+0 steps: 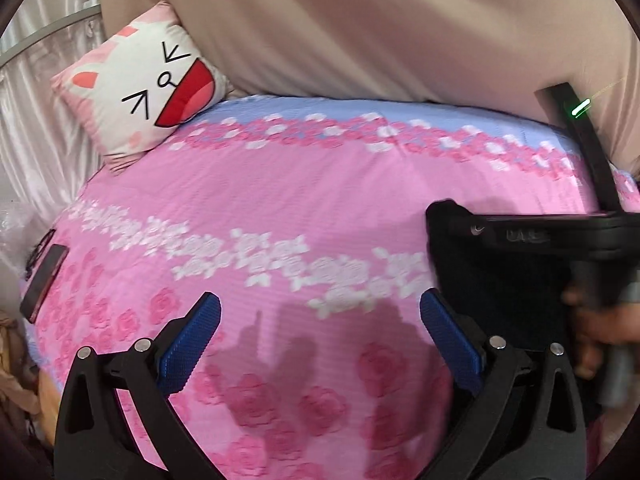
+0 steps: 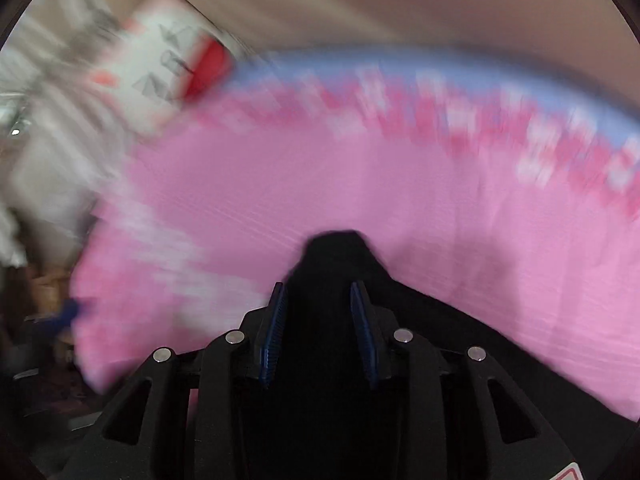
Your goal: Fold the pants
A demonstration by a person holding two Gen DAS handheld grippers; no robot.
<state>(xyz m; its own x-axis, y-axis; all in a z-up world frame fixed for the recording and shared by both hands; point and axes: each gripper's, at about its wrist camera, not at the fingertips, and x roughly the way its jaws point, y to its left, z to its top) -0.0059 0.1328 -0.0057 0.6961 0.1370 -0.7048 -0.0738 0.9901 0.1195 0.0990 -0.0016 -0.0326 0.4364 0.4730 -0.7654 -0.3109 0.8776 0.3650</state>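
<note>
The black pants (image 2: 336,264) are bunched between the blue pads of my right gripper (image 2: 318,292), which is shut on them above the pink bed; this view is motion-blurred. In the left wrist view the pants (image 1: 496,280) hang as a dark mass at the right, under the right gripper's black body (image 1: 560,232). My left gripper (image 1: 320,312) is open and empty over the pink floral bedspread (image 1: 280,200), to the left of the pants.
A white cat-face pillow (image 1: 144,88) lies at the bed's far left corner against a beige headboard (image 1: 360,20). A dark phone-like object (image 1: 42,280) lies at the bed's left edge. Shiny pale curtains (image 1: 36,128) hang to the left.
</note>
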